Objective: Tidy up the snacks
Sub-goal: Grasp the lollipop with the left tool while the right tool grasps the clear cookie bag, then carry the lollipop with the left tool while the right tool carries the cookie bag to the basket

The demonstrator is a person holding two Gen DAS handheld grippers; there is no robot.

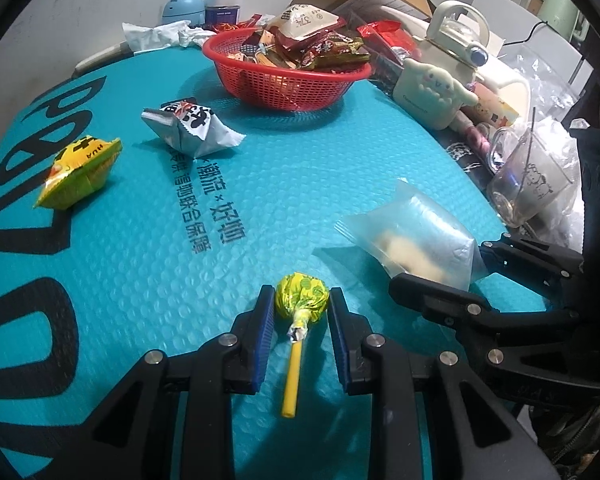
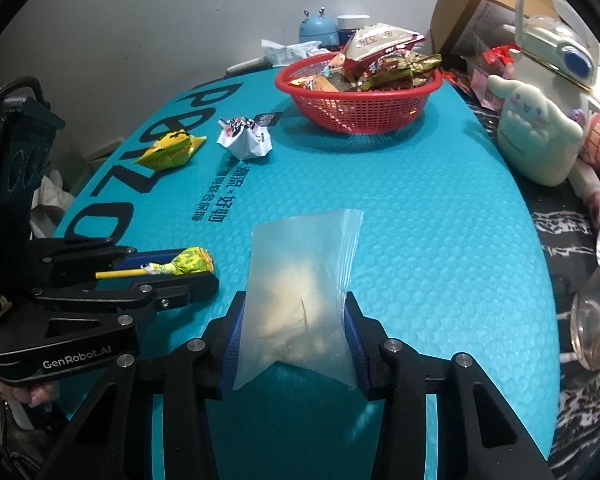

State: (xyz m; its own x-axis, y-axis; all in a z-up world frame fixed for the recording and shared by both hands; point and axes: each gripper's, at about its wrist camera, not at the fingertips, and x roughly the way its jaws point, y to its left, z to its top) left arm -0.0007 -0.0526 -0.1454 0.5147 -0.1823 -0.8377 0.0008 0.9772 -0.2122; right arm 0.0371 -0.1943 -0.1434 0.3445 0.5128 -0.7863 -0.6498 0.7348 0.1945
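Slippery clear pouch (image 2: 300, 292), low on the mat (image 2: 440, 240) between the right gripper (image 2: 296, 336) pads, could squirt out mid-lift, while the left gripper (image 1: 298, 344) pinches the lollipop (image 1: 300, 300) only by its round head.

Your two wrist cameras looked steeply down along each claw, close over the teal bench (image 1: 140, 240); both views shared the red basket (image 1: 284, 80) at upper frame.
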